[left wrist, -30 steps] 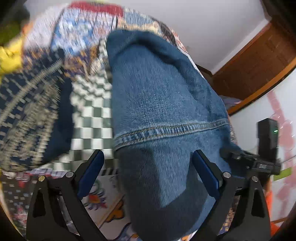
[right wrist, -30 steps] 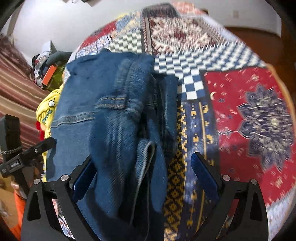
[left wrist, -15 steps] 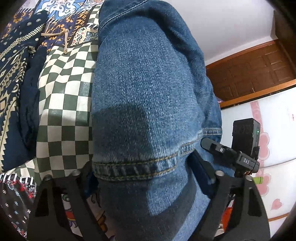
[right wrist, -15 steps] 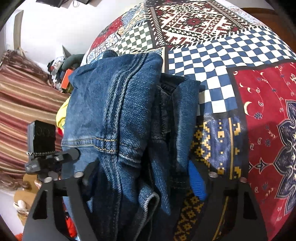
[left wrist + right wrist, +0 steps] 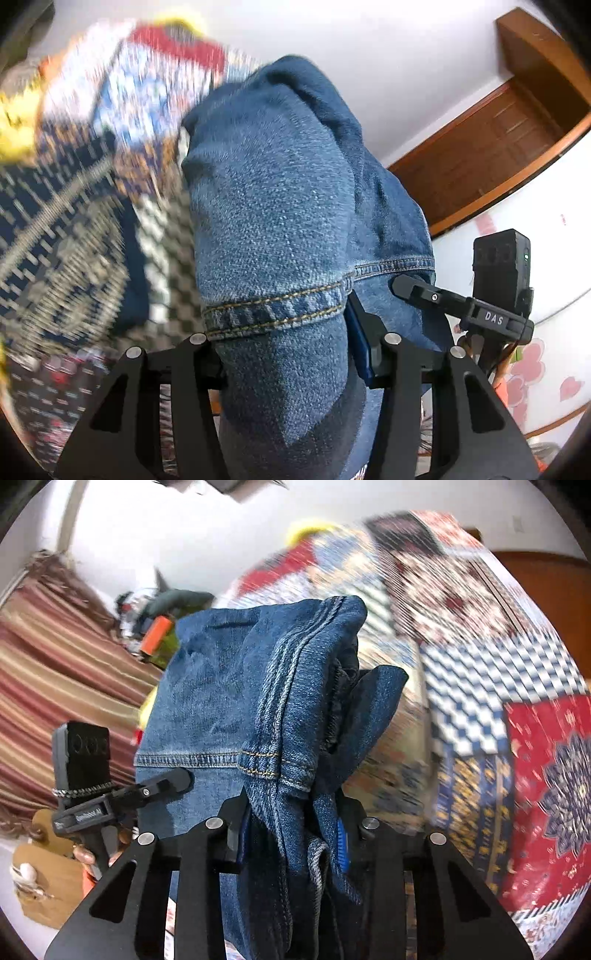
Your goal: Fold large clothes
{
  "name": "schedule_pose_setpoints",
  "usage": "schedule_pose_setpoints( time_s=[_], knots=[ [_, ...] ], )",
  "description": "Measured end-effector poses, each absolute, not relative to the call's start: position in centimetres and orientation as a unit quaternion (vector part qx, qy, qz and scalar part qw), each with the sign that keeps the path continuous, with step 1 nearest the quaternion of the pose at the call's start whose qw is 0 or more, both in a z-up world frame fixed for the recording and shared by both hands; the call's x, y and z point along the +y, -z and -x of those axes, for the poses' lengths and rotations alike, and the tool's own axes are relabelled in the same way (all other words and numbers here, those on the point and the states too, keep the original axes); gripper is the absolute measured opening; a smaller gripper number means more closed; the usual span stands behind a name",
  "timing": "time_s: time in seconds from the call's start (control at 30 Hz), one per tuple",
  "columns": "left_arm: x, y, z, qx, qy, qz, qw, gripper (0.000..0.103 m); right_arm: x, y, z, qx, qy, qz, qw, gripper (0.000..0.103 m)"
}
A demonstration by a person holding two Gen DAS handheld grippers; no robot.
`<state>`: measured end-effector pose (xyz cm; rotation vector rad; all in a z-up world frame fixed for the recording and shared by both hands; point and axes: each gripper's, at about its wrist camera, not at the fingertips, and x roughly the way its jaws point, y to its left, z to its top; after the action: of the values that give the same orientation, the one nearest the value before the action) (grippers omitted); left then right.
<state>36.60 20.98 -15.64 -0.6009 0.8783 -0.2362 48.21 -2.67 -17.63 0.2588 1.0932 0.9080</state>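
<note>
A pair of blue jeans fills the middle of the left wrist view, folded over with a stitched hem across it. My left gripper is shut on the denim just below that hem. In the right wrist view the jeans hang bunched with a seam ridge on top. My right gripper is shut on the bunched denim near the hem. Each gripper shows in the other's view: the right one and the left one. The jeans are lifted off the bed.
A patchwork bedspread with checks and red panels lies below and shows blurred on the left of the left wrist view. A wooden door stands at the right there. A striped curtain and clutter lie to the left.
Both grippers have gone from open around the jeans to shut on them. The jeans have been lifted, and the bedspread now streaks with motion blur.
</note>
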Motion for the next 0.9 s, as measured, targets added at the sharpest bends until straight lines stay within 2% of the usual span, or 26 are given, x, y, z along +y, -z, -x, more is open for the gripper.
schedule_pose_setpoints(
  time_s=[0.2,0.4,0.57,0.73,0.77,0.8,0.83,0.87,0.9],
  knots=[
    [28.2,9.9,-32.6,0.356,0.080,0.283,0.887,0.050,3.9,11.7,-46.6,0.444,-0.458,-0.099,0.764,0.031],
    [35.4,10.5,-32.1,0.348,0.048,0.303,0.886,0.050,11.0,11.4,-46.5,0.434,-0.480,-0.080,0.758,0.031],
    [40.4,15.4,-33.2,0.374,0.003,0.329,0.867,0.050,17.2,15.9,-48.1,0.463,-0.464,-0.071,0.752,0.031],
    [43.4,25.2,-35.6,0.449,-0.052,0.355,0.819,0.051,21.8,23.6,-50.0,0.519,-0.398,-0.048,0.755,0.031],
    [43.7,27.3,-35.9,0.468,-0.064,0.355,0.807,0.055,22.3,25.0,-50.2,0.531,-0.388,-0.040,0.752,0.031],
    [44.0,29.1,-35.6,0.469,-0.070,0.356,0.805,0.063,22.5,26.6,-50.3,0.534,-0.382,-0.034,0.753,0.037],
    [44.3,29.7,-34.9,0.455,-0.065,0.365,0.810,0.067,22.5,27.6,-50.3,0.524,-0.380,-0.020,0.762,0.042],
    [44.5,30.0,-34.5,0.444,-0.055,0.378,0.810,0.069,22.4,28.1,-50.2,0.516,-0.379,-0.009,0.768,0.051],
    [44.8,30.3,-33.9,0.435,-0.043,0.398,0.806,0.069,22.2,28.4,-50.1,0.512,-0.376,-0.001,0.772,0.056]
  ],
)
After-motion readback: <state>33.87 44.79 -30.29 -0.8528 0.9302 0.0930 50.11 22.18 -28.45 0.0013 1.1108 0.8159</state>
